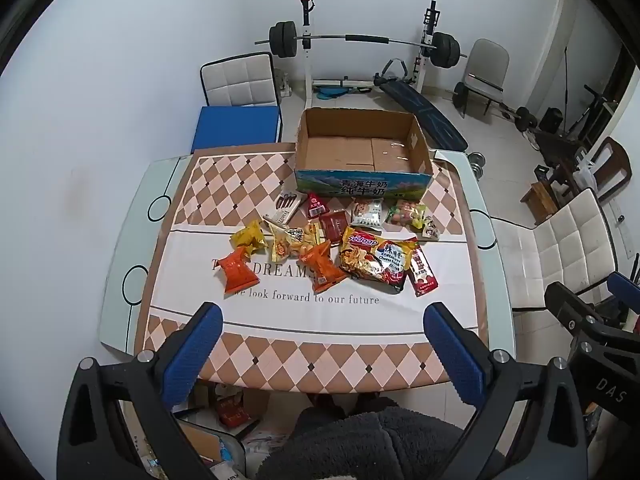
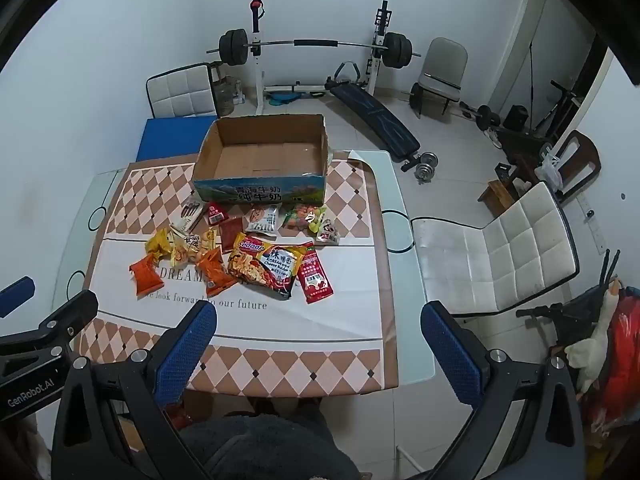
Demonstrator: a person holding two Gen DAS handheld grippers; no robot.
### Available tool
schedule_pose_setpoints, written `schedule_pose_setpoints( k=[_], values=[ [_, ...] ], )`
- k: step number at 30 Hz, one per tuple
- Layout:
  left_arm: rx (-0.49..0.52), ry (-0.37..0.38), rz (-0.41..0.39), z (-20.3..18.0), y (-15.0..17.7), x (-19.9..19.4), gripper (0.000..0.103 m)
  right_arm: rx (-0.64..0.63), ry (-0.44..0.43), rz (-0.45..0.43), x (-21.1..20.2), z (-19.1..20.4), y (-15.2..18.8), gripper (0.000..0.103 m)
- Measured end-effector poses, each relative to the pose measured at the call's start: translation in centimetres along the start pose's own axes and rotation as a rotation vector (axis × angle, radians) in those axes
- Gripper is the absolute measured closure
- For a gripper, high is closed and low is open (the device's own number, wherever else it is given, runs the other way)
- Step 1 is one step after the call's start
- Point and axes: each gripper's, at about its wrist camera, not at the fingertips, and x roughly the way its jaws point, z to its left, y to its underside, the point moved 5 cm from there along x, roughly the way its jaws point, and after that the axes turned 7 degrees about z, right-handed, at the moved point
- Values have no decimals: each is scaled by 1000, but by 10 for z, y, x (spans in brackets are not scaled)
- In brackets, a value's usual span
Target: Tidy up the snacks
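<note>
While the snacks (image 1: 332, 240) lie scattered in a loose heap at the middle of the surface (image 1: 320, 344), none has gone into the box (image 1: 362, 148) yet, so the sorting looks not yet begun. That box stands at twelve o'clock from the heap, just beyond it and open at the top, with only bare cardboard showing inside.

Within the heap, two orange packs (image 1: 239, 272) sit at seven o'clock, yellow packs (image 1: 248, 236) at nine, a noodle bag (image 1: 376, 262) at four with a red sachet (image 1: 424, 274) against its right edge, and small sweets (image 1: 408, 212) at two. Several packs overlap; how many there are in all is hard to say from here.

Both tools hang over the near edge at six o'clock, well apart from the snacks. The left hand-held gripper (image 1: 322, 344) has its jaws spread wide and holds nothing; the right hand-held gripper (image 2: 318, 344) is likewise spread wide with nothing between its pads.

Everything is left: each pack must be picked up and placed in the box.

Chairs (image 2: 496, 252) stand round the surface, with a barbell rack (image 1: 360, 40) behind.
</note>
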Motion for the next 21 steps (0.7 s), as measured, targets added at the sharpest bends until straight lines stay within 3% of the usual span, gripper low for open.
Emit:
schedule_pose_setpoints(
  k=[21],
  values=[
    [-2,5,-1,0,-1,-2,0,-5,2,7,1,1,-2,0]
  ],
)
